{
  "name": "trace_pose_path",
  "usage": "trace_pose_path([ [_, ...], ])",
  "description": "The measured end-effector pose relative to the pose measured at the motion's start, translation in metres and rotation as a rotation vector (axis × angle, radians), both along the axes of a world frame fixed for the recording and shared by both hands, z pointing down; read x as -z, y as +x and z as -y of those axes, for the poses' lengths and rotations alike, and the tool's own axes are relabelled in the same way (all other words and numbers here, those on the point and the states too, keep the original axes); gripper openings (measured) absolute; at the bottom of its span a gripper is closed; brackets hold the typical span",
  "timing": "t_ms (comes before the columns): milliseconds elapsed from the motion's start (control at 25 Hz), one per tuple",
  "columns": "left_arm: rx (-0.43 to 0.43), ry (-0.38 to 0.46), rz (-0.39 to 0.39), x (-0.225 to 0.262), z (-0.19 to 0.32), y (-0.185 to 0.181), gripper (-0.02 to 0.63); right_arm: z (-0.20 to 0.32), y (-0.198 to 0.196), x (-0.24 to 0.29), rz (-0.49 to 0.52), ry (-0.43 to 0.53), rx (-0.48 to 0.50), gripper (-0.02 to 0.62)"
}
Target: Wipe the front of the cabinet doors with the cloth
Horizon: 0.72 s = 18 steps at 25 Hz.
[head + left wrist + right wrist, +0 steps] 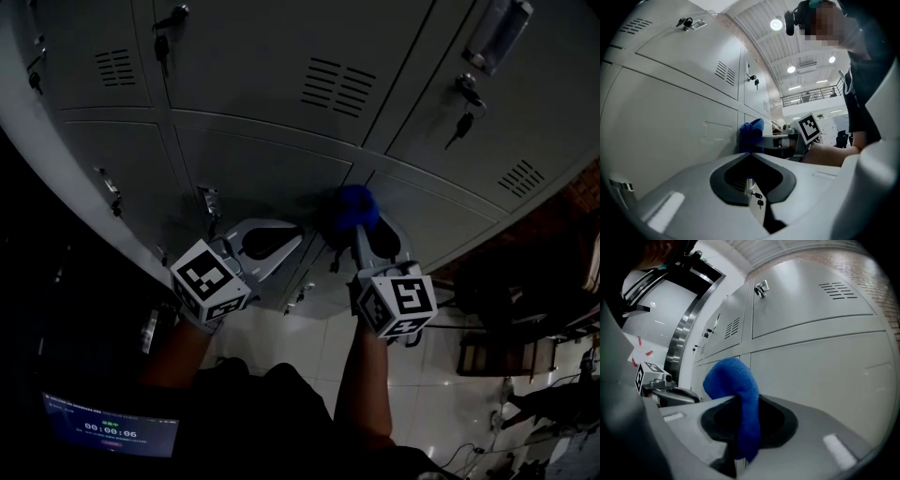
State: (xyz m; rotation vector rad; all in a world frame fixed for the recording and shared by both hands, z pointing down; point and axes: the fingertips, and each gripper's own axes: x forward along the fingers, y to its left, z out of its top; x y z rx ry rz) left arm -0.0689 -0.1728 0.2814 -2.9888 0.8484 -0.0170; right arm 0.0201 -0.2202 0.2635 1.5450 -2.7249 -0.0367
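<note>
Grey metal cabinet doors [262, 169] fill the top of the head view, and they show too in both gripper views [670, 122] [825, 371]. My right gripper [361, 222] is shut on a blue cloth [354, 208], which is bunched at its tips against or just short of a lower door. In the right gripper view the cloth [736, 385] bulges over the closed jaws. My left gripper [295, 239] is to the left of it, shut and empty, tips near the door. From the left gripper view the cloth [751, 133] shows beyond my closed tips [751, 154].
Keys hang in the door locks [161, 47] [461, 127], and a small latch [208, 202] sticks out left of the left gripper. Pale floor tiles [309, 347] lie below. A screen with a timer [111, 427] is at bottom left and dark furniture [487, 347] at right.
</note>
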Motion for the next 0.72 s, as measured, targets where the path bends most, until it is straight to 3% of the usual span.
trace_pose_path([
  [240,-0.017,0.005,0.007,0.001,-0.004,0.021,0.002,-0.003,0.015,-0.004,-0.010,-0.009,0.001,0.078],
  [720,-0.138,-0.004,-0.001,-0.005,-0.003,0.141,0.002,-0.010,0.135,-0.011,0.005,-0.013,-0.103,0.078],
])
